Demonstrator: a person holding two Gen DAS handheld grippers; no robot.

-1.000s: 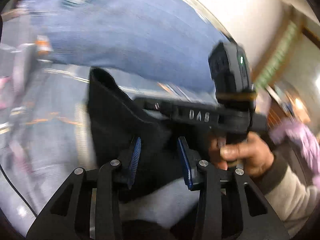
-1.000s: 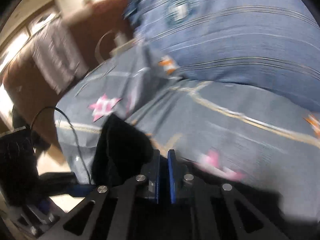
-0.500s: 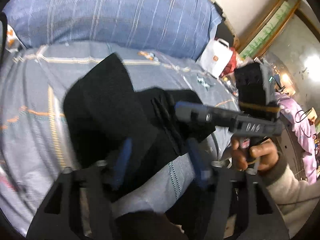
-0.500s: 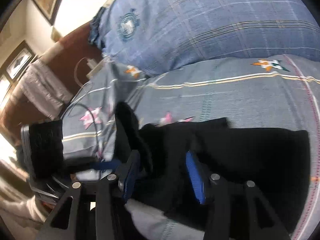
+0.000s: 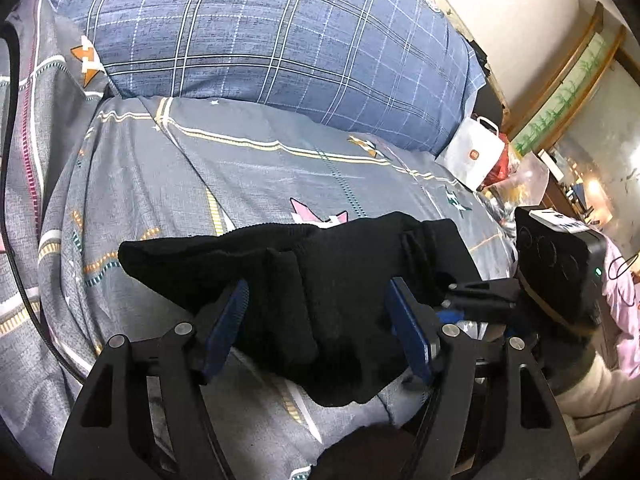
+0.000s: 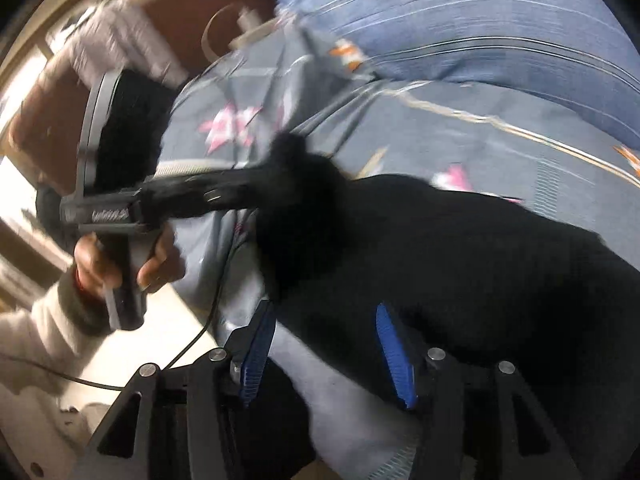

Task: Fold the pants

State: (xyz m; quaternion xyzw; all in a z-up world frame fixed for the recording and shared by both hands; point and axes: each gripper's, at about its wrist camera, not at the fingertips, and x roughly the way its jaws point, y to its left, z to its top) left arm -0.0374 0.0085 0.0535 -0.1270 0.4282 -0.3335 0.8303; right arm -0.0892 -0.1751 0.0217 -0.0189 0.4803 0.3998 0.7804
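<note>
Lying bunched on the bed (image 5: 248, 168), the pants (image 5: 320, 272) sit between both spread claws, left (image 5: 320, 320) and right (image 6: 324, 344); contact looks unclear.

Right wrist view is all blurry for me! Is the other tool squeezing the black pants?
Observer: No. The left tool is open, and the black fabric pants lie bunched between its blue pads.
Operator: Is anything next to the bed?
Observer: Yes, a white paper bag with an orange logo stands past the right edge of the grey patterned bed cover.
</note>
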